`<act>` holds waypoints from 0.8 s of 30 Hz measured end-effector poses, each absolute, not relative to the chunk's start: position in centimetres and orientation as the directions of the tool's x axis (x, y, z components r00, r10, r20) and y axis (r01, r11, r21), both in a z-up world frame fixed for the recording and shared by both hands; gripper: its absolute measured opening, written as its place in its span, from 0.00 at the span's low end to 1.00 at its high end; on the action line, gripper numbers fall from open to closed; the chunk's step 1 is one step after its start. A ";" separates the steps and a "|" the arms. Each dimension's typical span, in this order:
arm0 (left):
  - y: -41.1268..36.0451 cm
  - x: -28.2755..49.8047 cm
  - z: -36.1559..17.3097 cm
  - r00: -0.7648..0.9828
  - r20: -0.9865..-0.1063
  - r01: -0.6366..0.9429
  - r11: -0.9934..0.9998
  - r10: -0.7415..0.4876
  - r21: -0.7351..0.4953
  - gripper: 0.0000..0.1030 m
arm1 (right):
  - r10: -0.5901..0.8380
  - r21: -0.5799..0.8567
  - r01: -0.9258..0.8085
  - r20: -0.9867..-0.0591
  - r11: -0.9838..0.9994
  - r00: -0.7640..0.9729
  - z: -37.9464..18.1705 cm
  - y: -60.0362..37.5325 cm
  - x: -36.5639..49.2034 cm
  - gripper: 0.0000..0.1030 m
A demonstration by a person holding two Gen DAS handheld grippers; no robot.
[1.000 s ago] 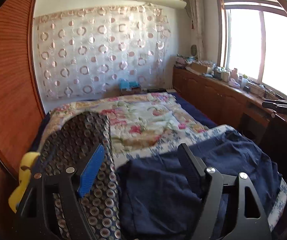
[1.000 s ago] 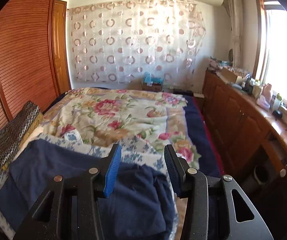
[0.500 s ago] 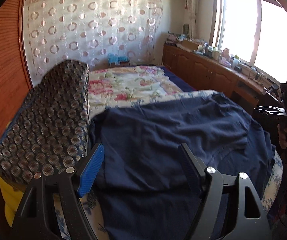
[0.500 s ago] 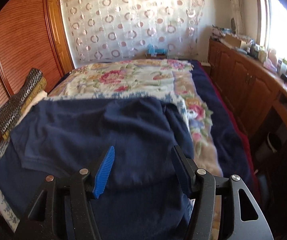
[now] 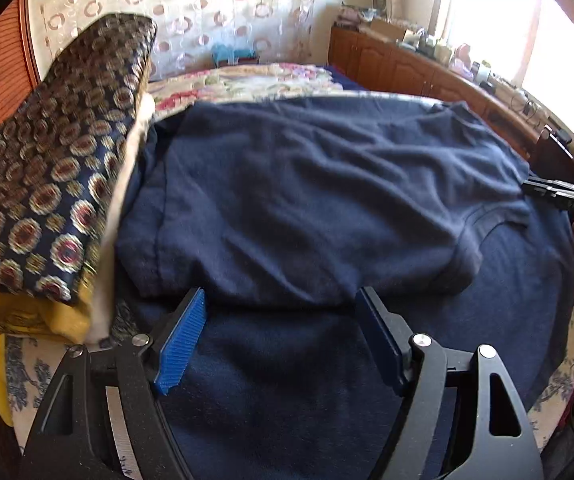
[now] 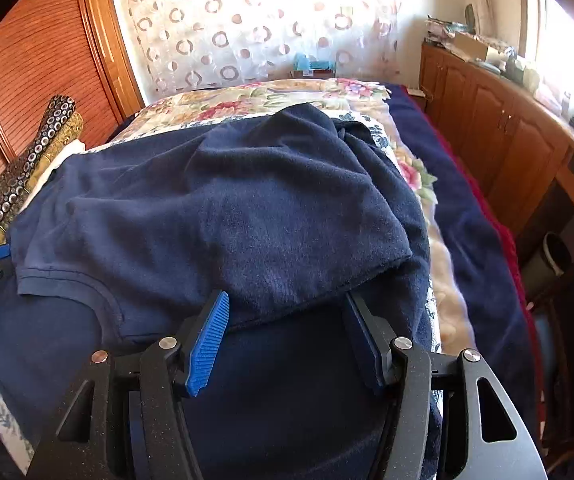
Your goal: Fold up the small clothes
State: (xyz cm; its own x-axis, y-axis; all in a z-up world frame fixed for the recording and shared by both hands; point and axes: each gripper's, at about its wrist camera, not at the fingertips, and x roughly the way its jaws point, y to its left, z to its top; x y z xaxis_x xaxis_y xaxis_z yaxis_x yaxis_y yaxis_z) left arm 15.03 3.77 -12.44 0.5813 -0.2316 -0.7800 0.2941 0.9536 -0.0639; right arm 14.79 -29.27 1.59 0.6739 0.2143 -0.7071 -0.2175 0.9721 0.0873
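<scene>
A navy blue garment lies spread and wrinkled on the near end of the bed, its upper layer lying folded over the lower one; it also shows in the right wrist view. My left gripper is open and empty, jaws wide, just above the folded edge at the garment's left part. My right gripper is open and empty, low over the folded edge at the right part. The right gripper shows at the edge of the left wrist view.
A stack of folded clothes, patterned navy on top and yellow below, sits at the bed's left side. A floral quilt covers the far bed. Wooden cabinets run along the right, a wardrobe on the left.
Both grippers have tilted down and come closer to the bed, from looking across the room to hovering just over the navy garment. Both stayed open.
</scene>
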 end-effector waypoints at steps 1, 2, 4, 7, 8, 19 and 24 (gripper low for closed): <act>3.6 14.9 -12.5 0.584 -0.780 0.297 0.953 -0.226 -0.054 0.75 | 0.211 0.083 -0.217 -0.706 0.973 0.676 1.8 -29.4 14.9 0.59; 3.5 14.8 -12.5 0.587 -0.779 0.297 0.954 -0.219 -0.044 0.75 | 0.208 0.078 -0.218 -0.704 0.973 0.679 2.0 -29.5 15.0 0.59; 3.2 14.7 -12.6 0.595 -0.777 0.297 0.955 -0.205 -0.025 0.75 | 0.200 0.062 -0.221 -0.701 0.973 0.685 2.4 -29.6 15.1 0.59; 3.0 14.8 -12.8 0.598 -0.778 0.296 0.955 -0.193 -0.009 0.75 | 0.190 0.047 -0.222 -0.701 0.974 0.688 2.7 -29.7 15.3 0.59; 2.9 14.8 -12.8 0.598 -0.778 0.295 0.955 -0.193 -0.010 0.75 | 0.190 0.047 -0.221 -0.700 0.974 0.688 2.6 -29.7 15.1 0.59; 2.7 15.0 -12.9 0.602 -0.778 0.282 0.959 -0.180 -0.003 0.75 | 0.167 0.005 -0.230 -0.703 0.973 0.692 0.5 -27.3 14.3 0.64; 3.3 14.8 -12.8 0.602 -0.779 0.269 0.963 -0.176 -0.010 0.75 | 0.167 0.004 -0.231 -0.702 0.973 0.692 -0.5 -27.0 14.6 0.65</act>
State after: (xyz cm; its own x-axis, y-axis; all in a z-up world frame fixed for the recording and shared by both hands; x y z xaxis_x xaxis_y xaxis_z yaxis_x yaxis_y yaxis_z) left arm 14.76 3.31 -12.77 0.6016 -0.1763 -0.7791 0.2693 0.9630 -0.0100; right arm 14.56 -27.04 -0.50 0.6918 0.1672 -0.7024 -0.2313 0.9729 0.0037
